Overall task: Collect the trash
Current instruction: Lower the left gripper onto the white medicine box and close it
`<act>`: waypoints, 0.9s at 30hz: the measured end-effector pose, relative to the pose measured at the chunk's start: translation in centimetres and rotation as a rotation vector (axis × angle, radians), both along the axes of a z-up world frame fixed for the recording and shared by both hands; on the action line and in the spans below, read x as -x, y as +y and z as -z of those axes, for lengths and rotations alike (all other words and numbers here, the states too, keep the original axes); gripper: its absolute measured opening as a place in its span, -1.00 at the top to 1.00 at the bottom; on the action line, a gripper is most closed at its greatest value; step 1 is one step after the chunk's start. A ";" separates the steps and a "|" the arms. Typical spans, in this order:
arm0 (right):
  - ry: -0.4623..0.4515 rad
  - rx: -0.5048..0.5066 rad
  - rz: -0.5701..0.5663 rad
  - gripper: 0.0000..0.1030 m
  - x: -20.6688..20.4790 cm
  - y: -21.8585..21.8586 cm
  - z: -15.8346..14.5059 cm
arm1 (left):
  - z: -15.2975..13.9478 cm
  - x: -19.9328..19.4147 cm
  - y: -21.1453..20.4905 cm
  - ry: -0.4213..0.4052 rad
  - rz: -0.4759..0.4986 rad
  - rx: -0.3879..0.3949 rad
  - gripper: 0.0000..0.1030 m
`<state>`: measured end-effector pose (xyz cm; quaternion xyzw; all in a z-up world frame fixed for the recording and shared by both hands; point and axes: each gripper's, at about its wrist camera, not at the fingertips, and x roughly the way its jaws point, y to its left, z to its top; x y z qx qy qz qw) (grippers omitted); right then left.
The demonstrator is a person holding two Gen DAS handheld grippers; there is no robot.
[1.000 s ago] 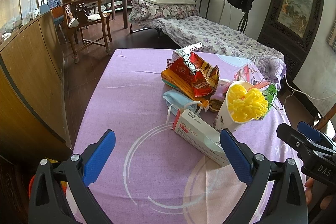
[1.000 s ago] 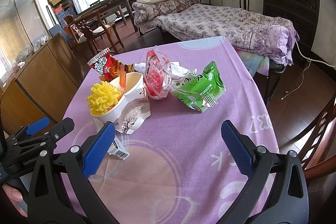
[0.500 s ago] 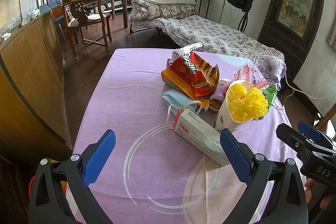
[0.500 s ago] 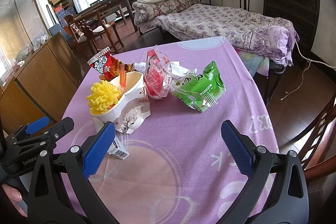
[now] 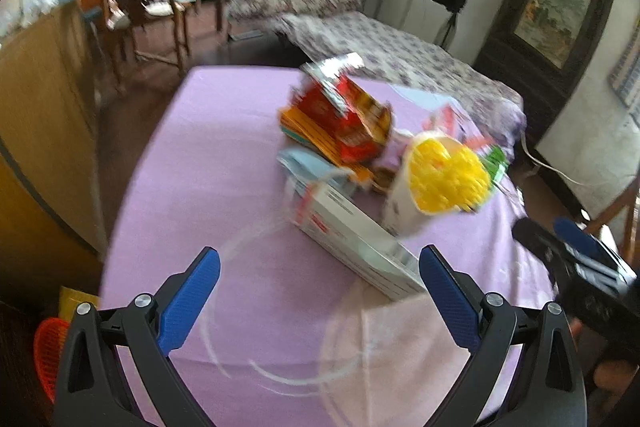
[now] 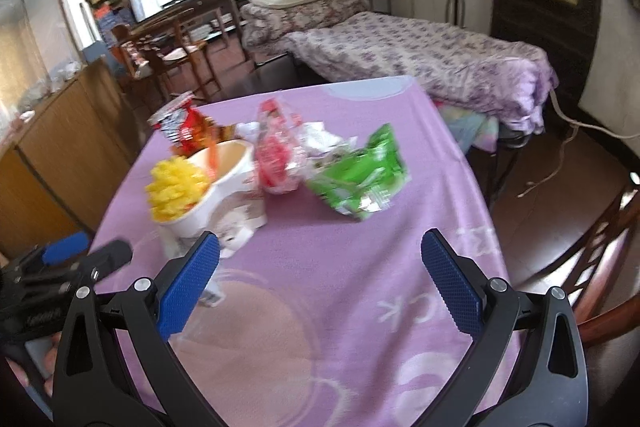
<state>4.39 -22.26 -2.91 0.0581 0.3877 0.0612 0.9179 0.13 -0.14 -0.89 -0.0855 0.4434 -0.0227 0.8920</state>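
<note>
Left wrist view blurs now where it was sharp a moment ago: I've started advancing. My left gripper [image 5: 319,291] and right gripper [image 6: 320,279] gape empty; closest, the white cardboard box [image 5: 352,243], then the crumpled green foil wrapper [image 6: 360,183], lie uncollected on the purple-clothed table [image 5: 192,163].

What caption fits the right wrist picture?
Open right tool faces green wrapper and noodle cup on purple tablecloth.

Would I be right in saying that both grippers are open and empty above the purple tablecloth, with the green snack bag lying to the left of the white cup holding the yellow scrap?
Not quite: in the right wrist view the green snack bag lies to the right of the white cup, not the left. The rest holds: the left gripper and right gripper are both open and empty above the purple tablecloth.
</note>
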 end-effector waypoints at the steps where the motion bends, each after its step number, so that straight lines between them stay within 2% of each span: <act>1: 0.004 -0.001 0.014 -0.88 -0.2 -0.4 0.0 | 0.2 -0.1 -0.3 0.013 0.011 0.004 -0.89; 6: 0.032 -0.022 0.039 -0.88 -0.9 -1.8 0.2 | 1.5 -0.6 -2.4 0.067 0.053 0.010 -0.89; 10: 0.024 -0.027 0.031 -0.88 -1.0 -2.3 0.1 | 2.6 -1.8 -3.1 0.127 0.022 0.062 -0.89; 12: 0.025 -0.025 0.033 -0.88 -0.9 -2.2 0.1 | 3.0 -2.2 -3.3 0.136 0.005 0.061 -0.89; 17: 0.037 -0.052 0.057 -0.88 -0.9 -2.8 0.2 | 3.9 -2.9 -3.1 0.155 -0.054 -0.021 -0.89; 23: 0.042 -0.054 0.058 -0.88 -1.1 -2.9 0.3 | 4.1 -2.5 -0.7 0.178 -0.097 -0.021 -0.89; 27: 0.056 -0.053 0.052 -0.88 -1.2 -2.8 0.6 | 4.0 -1.7 1.1 0.189 -0.143 -0.081 -0.89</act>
